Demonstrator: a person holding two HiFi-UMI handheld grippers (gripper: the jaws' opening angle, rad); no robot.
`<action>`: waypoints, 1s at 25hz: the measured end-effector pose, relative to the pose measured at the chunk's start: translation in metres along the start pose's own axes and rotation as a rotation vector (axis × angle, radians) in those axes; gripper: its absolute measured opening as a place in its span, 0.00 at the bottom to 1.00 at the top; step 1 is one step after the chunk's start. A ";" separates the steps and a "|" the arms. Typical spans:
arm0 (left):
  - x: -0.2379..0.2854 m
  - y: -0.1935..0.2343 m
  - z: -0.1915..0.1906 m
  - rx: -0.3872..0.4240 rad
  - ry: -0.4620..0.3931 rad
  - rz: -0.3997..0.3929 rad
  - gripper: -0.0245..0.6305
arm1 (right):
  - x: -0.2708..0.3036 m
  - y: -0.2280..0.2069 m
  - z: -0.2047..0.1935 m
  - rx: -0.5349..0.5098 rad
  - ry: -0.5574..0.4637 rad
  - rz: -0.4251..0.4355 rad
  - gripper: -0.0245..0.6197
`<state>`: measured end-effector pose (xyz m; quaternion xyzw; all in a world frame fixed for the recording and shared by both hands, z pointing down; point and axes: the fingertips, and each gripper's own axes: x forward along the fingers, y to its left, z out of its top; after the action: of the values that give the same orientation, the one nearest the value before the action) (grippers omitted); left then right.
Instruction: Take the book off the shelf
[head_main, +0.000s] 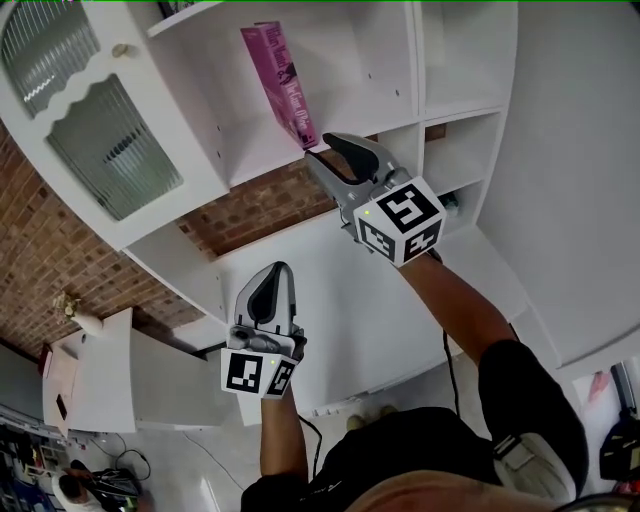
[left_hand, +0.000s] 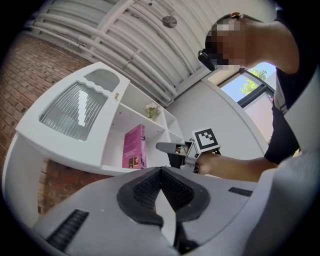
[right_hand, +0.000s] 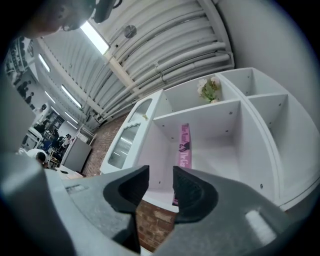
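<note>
A pink book (head_main: 280, 80) stands upright in a white shelf unit (head_main: 250, 150), alone in its compartment. My right gripper (head_main: 325, 152) is just in front of the book's lower end, open, with nothing between its pads. In the right gripper view the book (right_hand: 185, 150) shows beyond the gap of the right gripper (right_hand: 161, 182), a little to the right of it. My left gripper (head_main: 272, 272) hangs lower and further from the shelf, shut and empty. The left gripper view looks past the left gripper (left_hand: 161, 172) to the book (left_hand: 134, 147) and the right gripper (left_hand: 167, 147).
A cabinet door with ribbed glass (head_main: 100, 140) stands to the left of the book's compartment. A brick wall (head_main: 260, 210) shows behind the unit. A bunch of pale flowers (right_hand: 209, 89) sits on the shelf above. A small vase (head_main: 85, 320) stands on a white table at the left.
</note>
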<state>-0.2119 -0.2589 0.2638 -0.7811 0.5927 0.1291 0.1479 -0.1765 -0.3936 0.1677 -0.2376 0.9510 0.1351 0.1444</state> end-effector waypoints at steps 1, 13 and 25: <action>0.002 0.003 0.000 -0.004 -0.002 -0.005 0.04 | 0.006 -0.003 0.000 -0.001 0.006 -0.010 0.26; 0.009 0.046 -0.011 -0.040 -0.027 -0.068 0.04 | 0.100 -0.049 -0.004 0.061 0.154 -0.091 0.49; 0.001 0.077 -0.016 -0.060 -0.040 -0.080 0.04 | 0.163 -0.064 -0.030 0.056 0.303 -0.137 0.48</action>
<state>-0.2852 -0.2857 0.2719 -0.8055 0.5538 0.1566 0.1412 -0.2888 -0.5254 0.1279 -0.3152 0.9469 0.0611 0.0145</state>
